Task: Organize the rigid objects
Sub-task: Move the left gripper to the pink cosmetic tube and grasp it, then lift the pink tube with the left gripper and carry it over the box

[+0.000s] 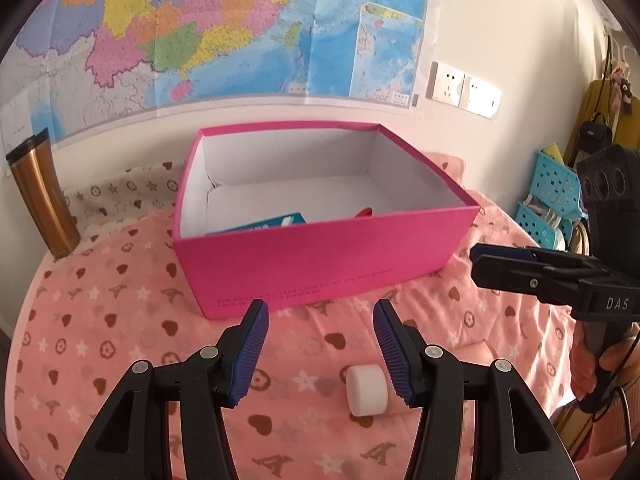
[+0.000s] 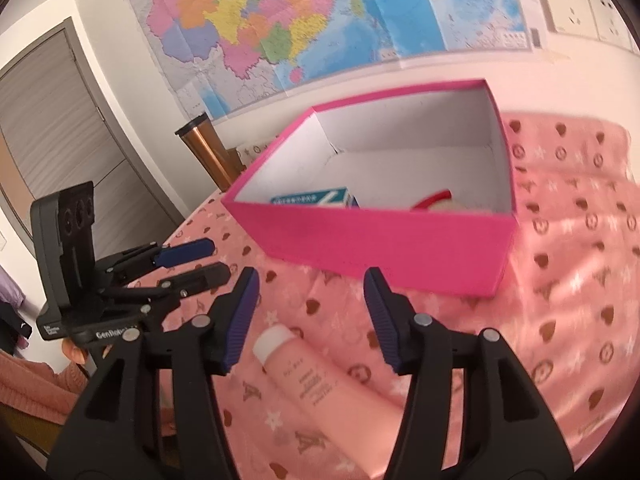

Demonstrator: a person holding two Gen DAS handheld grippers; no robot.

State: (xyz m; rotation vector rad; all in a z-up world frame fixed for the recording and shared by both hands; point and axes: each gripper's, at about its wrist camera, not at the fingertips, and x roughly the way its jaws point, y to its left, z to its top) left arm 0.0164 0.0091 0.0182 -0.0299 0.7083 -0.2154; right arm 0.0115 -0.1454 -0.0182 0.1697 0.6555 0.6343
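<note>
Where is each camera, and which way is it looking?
Left wrist: sits on the left gripper, looks along its open fingers at the pink box and white cap; the right gripper shows at right.
Right wrist: sits on the right gripper, looks over the pink tube toward the box; the left gripper shows at left.
Shared: box, wall map, copper tumbler, pink cloth.

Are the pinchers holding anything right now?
No. Both the left gripper and right gripper are open and empty; the pink tube lies loose on the bedspread.
</note>
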